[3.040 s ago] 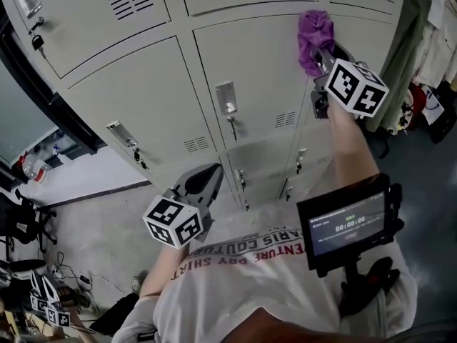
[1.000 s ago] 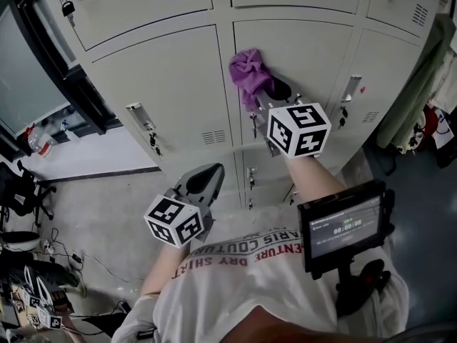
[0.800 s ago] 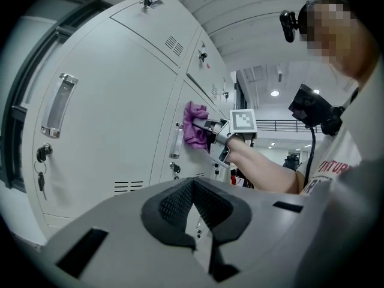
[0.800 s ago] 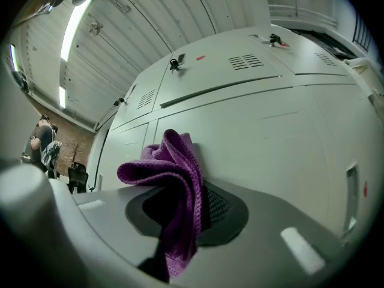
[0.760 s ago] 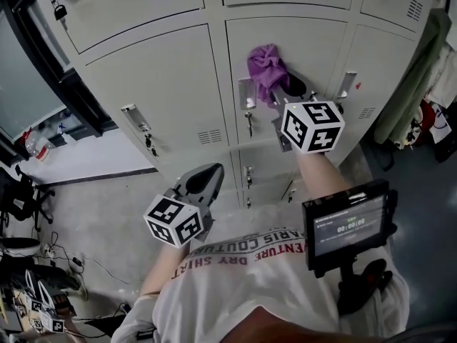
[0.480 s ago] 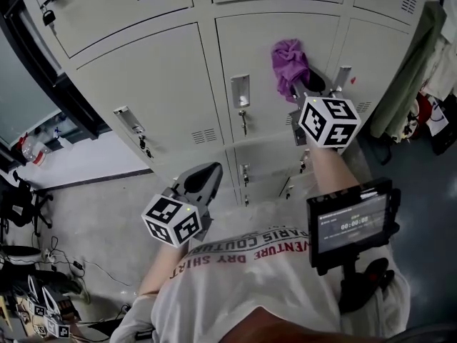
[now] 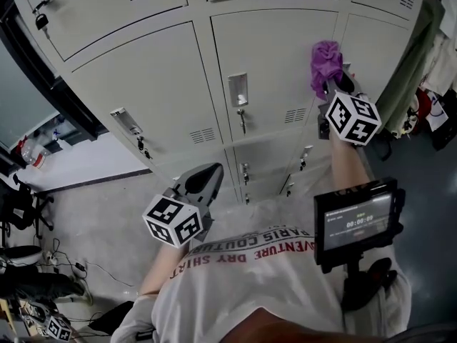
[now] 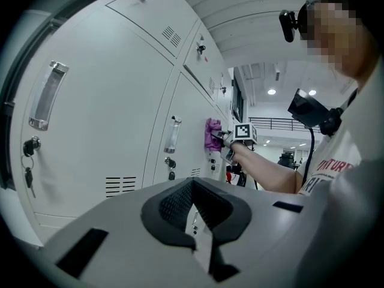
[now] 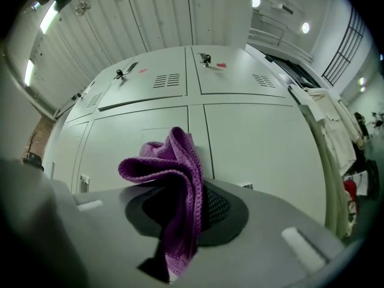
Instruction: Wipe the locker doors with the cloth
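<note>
The right gripper [image 7: 335, 84], clamped on the cloth [image 7: 325, 59], has swept right to the edge of the locker door [image 7: 271, 56], apparently touching; that pass looks complete, while the left gripper [image 7: 203, 179], jaws together, hangs idle

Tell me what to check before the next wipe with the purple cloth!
1. Cloth gripped: ok. The right gripper is shut on the purple cloth.
2. Cloth on the locker door: ok, it looks pressed against the door's right edge.
3. Handle and key out of the way: ok, both are apart from the cloth, to its left.
4. Left gripper out of the way: ok, it is shut, empty and held low.
5. Dirt left on the door: cannot tell.
</note>
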Demonstrator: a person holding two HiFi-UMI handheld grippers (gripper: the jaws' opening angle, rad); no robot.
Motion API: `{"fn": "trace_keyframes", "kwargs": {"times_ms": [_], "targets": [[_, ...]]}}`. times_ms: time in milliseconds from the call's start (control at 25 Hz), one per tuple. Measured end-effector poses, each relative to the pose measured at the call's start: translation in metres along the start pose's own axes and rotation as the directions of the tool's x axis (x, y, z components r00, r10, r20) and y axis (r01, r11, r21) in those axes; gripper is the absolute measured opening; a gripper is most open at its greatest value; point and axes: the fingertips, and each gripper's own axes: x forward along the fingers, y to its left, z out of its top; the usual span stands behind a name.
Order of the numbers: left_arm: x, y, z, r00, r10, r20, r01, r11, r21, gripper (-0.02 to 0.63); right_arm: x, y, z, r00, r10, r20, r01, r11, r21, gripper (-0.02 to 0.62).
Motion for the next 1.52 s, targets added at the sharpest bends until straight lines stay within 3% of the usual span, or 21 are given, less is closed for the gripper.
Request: {"fn": "trace_keyframes", "kwargs": {"times_ms": [280,400,600,760,920,1160,1520], "targets": [[-0.003,0.001,-0.001,1.0,0.009,0.005,-0.009,1.0,-0.005,0.002,-0.003,-0.004,-0.001,1.0,-0.001,-0.004,0.001,1.0,0.027,0.066],[-0.006,0.002,-0.001,1.0,0.018,0.008,-0.018,1.0,-0.008,0.002,-0.011,0.021,0.008,0.994,0.101,0.04,-0.104,0.991,0.084,0.066],[-0.013,0.005,-0.001,0.999,0.041,0.019,-0.041,0.999,-0.013,0.002,-0.024,0.09,0.014,0.962,0.265,0.072,-0.27,0.961,0.06,0.066],[-0.02,0.008,0.0,0.998,0.064,0.028,-0.064,0.998,-0.019,0.002,-0.028,0.15,-0.019,0.921,0.388,0.028,-0.389,0.92,0.039,0.067],[-0.028,0.014,-0.002,0.995,0.092,0.029,-0.092,0.995,-0.026,0.002,-0.03,0.189,-0.062,0.884,0.466,-0.027,-0.461,0.881,0.106,0.067],[-0.034,0.019,-0.007,0.993,0.115,0.024,-0.114,0.993,-0.039,0.002,-0.019,0.204,-0.098,0.887,0.454,-0.079,-0.449,0.89,0.077,0.066],[-0.039,0.023,-0.009,0.992,0.123,0.03,-0.122,0.991,-0.051,0.002,-0.007,0.207,-0.109,0.908,0.407,-0.098,-0.409,0.913,0.01,0.067]]}}
